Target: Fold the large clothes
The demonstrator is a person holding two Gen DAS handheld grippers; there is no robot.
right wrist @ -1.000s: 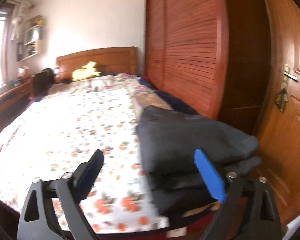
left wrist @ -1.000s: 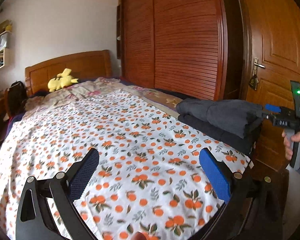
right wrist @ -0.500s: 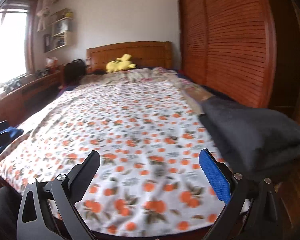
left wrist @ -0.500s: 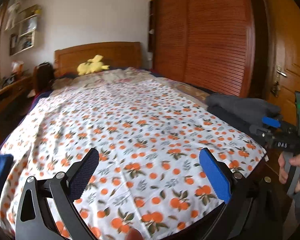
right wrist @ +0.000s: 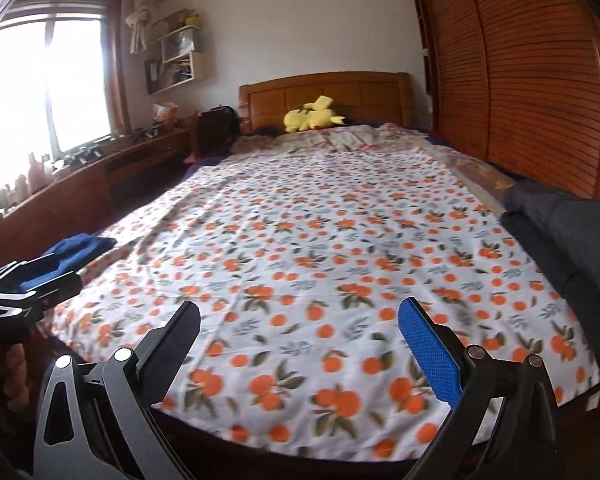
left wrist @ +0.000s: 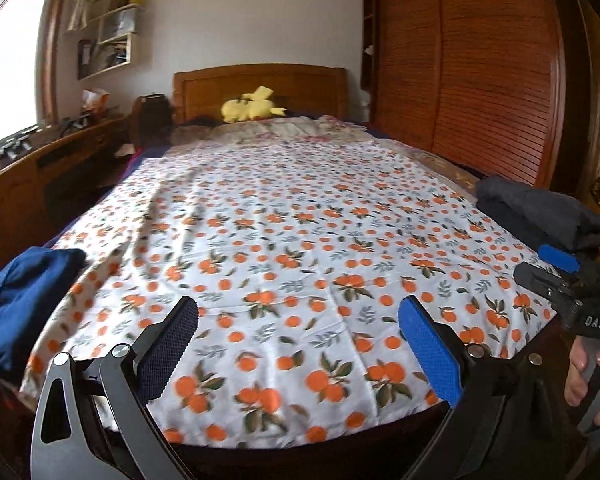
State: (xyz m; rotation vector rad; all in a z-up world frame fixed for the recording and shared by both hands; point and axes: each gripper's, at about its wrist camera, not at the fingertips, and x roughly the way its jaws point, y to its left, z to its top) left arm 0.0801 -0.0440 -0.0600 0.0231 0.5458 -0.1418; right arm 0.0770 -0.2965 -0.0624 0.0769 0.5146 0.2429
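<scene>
A bedroom bed (left wrist: 284,240) with a white orange-printed sheet fills both views. A crumpled dark blue garment (left wrist: 24,300) lies at its near left corner, unfolded. Folded dark grey clothes (left wrist: 540,216) sit at the right edge. The left gripper (left wrist: 298,344) and right gripper (right wrist: 300,344) hover with fingers wide apart, holding nothing. Next, I think, is to grasp the blue garment.

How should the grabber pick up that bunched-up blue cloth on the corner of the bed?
Probably by the top fold of the crumpled dark blue garment, coming from the foot of the bed on its left side. It lies heaped at the edge of the orange-print bedsheet, so its raised folds give something to pinch. The left gripper is open and nearest.
</scene>
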